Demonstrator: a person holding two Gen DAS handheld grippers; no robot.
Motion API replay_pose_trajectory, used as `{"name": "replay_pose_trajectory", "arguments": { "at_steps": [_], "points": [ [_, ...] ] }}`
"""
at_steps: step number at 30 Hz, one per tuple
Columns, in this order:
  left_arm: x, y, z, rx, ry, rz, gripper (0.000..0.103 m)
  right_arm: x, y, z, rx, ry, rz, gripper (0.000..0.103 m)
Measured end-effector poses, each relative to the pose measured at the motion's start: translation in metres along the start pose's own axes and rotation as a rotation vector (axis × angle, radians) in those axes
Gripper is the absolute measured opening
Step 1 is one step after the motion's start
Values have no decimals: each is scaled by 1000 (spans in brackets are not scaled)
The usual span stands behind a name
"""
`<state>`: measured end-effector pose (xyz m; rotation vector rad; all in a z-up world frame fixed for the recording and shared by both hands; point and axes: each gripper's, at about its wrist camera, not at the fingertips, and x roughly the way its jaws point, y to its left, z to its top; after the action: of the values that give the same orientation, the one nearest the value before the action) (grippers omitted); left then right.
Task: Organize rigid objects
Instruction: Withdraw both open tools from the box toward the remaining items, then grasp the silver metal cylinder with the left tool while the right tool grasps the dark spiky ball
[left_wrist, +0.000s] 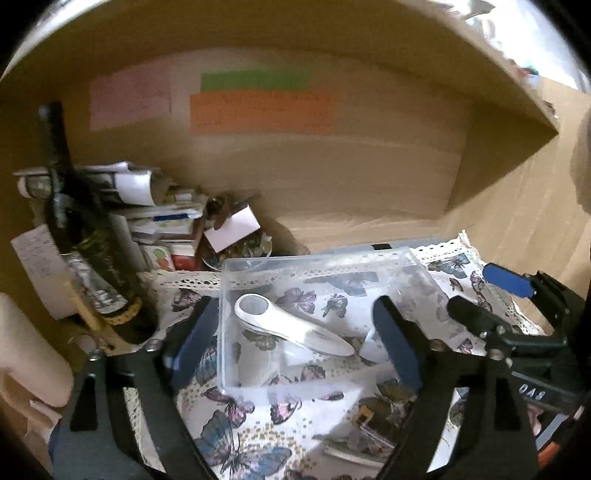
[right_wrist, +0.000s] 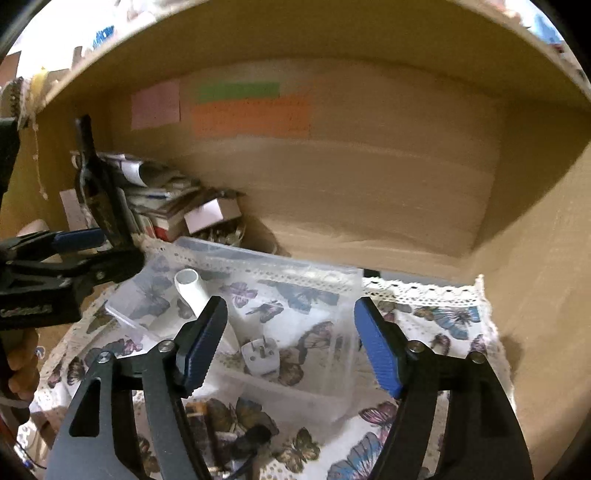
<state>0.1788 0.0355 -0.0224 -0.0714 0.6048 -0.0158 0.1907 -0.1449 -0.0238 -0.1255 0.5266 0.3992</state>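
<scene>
A clear plastic box sits on a butterfly-print cloth inside a wooden shelf. A white magnifier-like tool and a white plug adapter lie in it. My left gripper is open, its blue pads on either side of the box's near end. My right gripper is open and empty over the box's right part. The right gripper also shows in the left wrist view, and the left one in the right wrist view.
A dark bottle stands at the left with stacked papers and cartons behind it. Small items lie on the cloth in front of the box. Coloured notes are stuck on the shelf's back wall.
</scene>
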Motion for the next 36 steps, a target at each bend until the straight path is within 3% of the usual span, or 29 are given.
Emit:
{"name": "replay_pose_trajectory", "arguments": {
  "at_steps": [5, 12, 26, 31, 36],
  "points": [
    [-20, -6, -13, 1, -14, 10, 96, -23, -4, -10, 13, -23, -11, 72],
    [-27, -20, -46, 17, 41, 15, 98, -39, -9, -36, 41, -4, -17, 78],
    [15, -44, -115, -21, 286, -15, 98, -32, -18, -109, 97, 176, 7, 78],
    [28, -53, -130, -31, 340, -35, 98, -20, -21, -126, 129, 238, 22, 78],
    [31, -54, -138, -36, 335, -22, 94, -14, -20, -131, 130, 257, 41, 78]
  ]
}}
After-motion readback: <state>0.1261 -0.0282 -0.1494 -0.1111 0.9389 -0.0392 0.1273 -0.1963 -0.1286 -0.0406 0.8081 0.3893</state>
